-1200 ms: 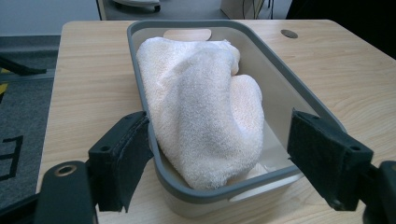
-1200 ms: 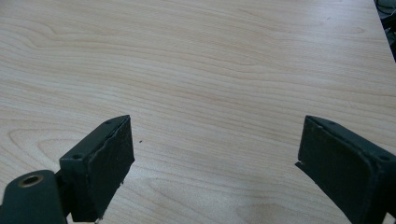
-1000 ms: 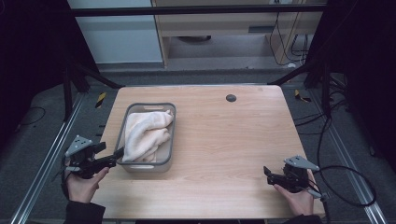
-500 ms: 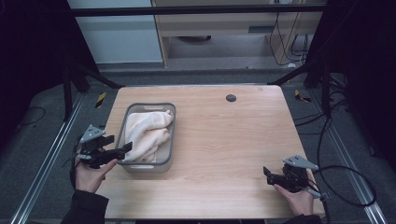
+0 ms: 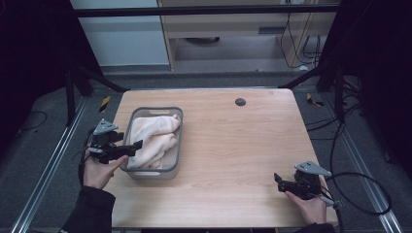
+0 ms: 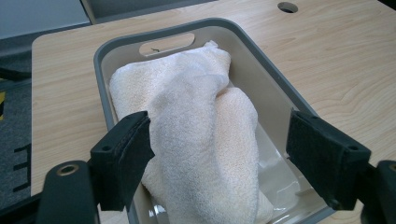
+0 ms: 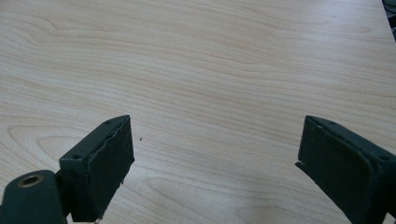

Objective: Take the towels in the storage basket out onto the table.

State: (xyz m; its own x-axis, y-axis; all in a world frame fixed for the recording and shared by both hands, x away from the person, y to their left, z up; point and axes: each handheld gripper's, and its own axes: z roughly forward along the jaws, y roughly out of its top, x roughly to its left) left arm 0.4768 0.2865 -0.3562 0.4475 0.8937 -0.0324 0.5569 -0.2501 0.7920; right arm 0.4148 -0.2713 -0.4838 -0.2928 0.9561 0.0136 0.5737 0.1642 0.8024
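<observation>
A cream towel [image 5: 153,138] lies bunched in a grey bin [image 5: 176,145] on the left part of the wooden bench [image 5: 233,160]. It fills most of the bin, heaped in soft folds, and a strip of the bin's pale floor shows bare along one side in the left gripper view. The bin has a slot handle at its far end.

The left tool [image 5: 131,145] hangs over the near left rim of the bin, pointing in across the towel. Its jaws stand wide apart; in the left gripper view one pad sits close against the towel's left fold and the other is out by the bin's opposite wall. I can't tell whether that pad actually touches the cloth. The left hand [image 5: 97,170] holds it from just off the bench edge.

Well apart, near the bench's right front corner, the right tool [image 5: 278,182] sits low over bare wood with its jaws spread wide and holds nothing. A dark round hole [image 5: 240,102] marks the far side of the bench.
</observation>
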